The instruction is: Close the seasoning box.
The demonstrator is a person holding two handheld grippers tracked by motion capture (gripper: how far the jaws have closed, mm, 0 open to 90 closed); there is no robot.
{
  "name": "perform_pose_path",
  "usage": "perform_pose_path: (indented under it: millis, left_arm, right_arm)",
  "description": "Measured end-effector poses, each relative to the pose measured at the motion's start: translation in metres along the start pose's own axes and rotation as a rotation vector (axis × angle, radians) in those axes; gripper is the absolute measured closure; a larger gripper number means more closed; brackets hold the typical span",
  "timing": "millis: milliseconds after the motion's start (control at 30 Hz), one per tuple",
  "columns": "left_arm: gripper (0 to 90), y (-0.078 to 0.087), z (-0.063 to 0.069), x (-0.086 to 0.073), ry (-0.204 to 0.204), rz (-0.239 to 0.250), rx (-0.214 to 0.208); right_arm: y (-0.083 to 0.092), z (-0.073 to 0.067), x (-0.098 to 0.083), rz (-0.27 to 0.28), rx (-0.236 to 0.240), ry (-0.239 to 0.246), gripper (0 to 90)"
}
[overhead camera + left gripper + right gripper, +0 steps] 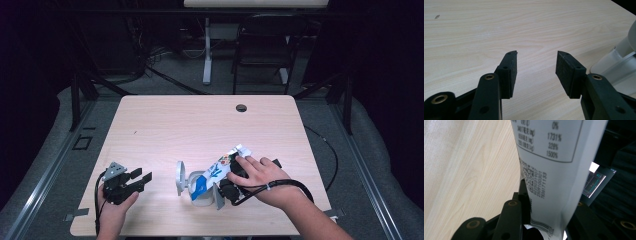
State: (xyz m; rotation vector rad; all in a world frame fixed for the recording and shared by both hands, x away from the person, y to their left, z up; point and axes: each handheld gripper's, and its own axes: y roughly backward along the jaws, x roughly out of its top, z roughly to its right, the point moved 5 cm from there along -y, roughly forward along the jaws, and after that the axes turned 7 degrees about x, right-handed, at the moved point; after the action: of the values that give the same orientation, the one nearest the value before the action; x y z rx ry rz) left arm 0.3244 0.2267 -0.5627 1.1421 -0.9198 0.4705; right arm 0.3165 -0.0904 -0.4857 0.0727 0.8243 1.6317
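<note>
high view: right gripper [227,186] holds a milk carton [220,170] tipped spout-down over a white jug [200,192], its lid [180,178] hinged open, near the table's [200,125] front edge. contents of both hidden. keep the spout centred over the jug mouth and tilt slowly.

left gripper view: left gripper [536,70] jaws apart, empty, just beside the jug [621,57].

right gripper view: jaws clamp the carton [554,170], pads on its sides.
</note>
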Motion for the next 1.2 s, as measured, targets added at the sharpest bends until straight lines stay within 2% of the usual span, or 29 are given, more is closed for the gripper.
perform_pose_path:
  millis: [133, 167, 233, 300, 600, 733, 900, 1000, 1033, 1100, 1133, 1167, 1200]
  left_arm:
    - [51.9, 0.0000, 0.0001, 0.0001, -0.001, 0.000, 0.000]
    - [51.9, 0.0000, 0.0000, 0.0001, -0.001, 0.000, 0.000]
    - [51.9, 0.0001, 0.0002, 0.0002, 0.000, 0.001, 0.000]
    - [51.9, 0.0000, 0.0003, 0.0001, -0.001, 0.000, 0.000]
    - [51.9, -0.0004, 0.0007, 0.0001, 0.002, 0.005, 0.000]
    - [51.8, 0.0003, 0.0004, -0.0001, -0.001, -0.008, -0.002]
    - [51.9, -0.0001, 0.0006, 0.0000, 0.001, -0.001, -0.001]
    - [51.9, -0.0003, 0.0007, 0.0000, 0.003, 0.002, 0.001]
    - [51.9, 0.0000, 0.0007, 0.0000, 0.001, -0.001, -0.001]
    - [51.9, -0.0003, 0.0009, 0.0002, 0.003, 0.005, -0.001]
    - [51.9, 0.0004, 0.0008, 0.0001, 0.000, -0.005, -0.001]
    - [51.8, 0.0000, 0.0010, 0.0002, 0.002, 0.001, 0.002]
    - [51.8, 0.0001, 0.0012, 0.0003, 0.002, 0.001, 0.002]
  right_arm:
    - [0.0008, -0.0004, -0.0002, -0.003, 0.002, -0.002, 74.0]
    - [0.0026, 0.0006, -0.0005, -0.020, 0.002, 0.006, 74.3]
    - [0.0027, 0.0010, -0.0006, -0.018, 0.004, 0.012, 74.6]
    - [0.0010, -0.0005, -0.0008, -0.001, 0.006, -0.007, 74.8]
    - [0.0016, 0.0008, -0.0022, -0.007, 0.004, -0.012, 75.2]
    - [0.0025, 0.0009, -0.0026, -0.005, 0.009, -0.017, 75.4]
    - [0.0011, -0.0004, -0.0027, 0.019, 0.012, -0.033, 75.6]
    - [0.0018, 0.0000, -0.0030, 0.015, 0.011, -0.030, 75.8]
    - [0.0039, 0.0017, -0.0035, -0.010, 0.012, -0.009, 75.8]
    - [0.0025, 0.0003, -0.0033, 0.013, 0.010, -0.028, 75.9]
    - [0.0049, 0.0023, -0.0039, -0.014, 0.004, -0.008, 75.9]
    - [0.0032, 0.0010, -0.0038, 0.010, 0.008, -0.024, 76.0]
    - [0.0032, 0.0010, -0.0038, 0.010, 0.008, -0.024, 76.0]
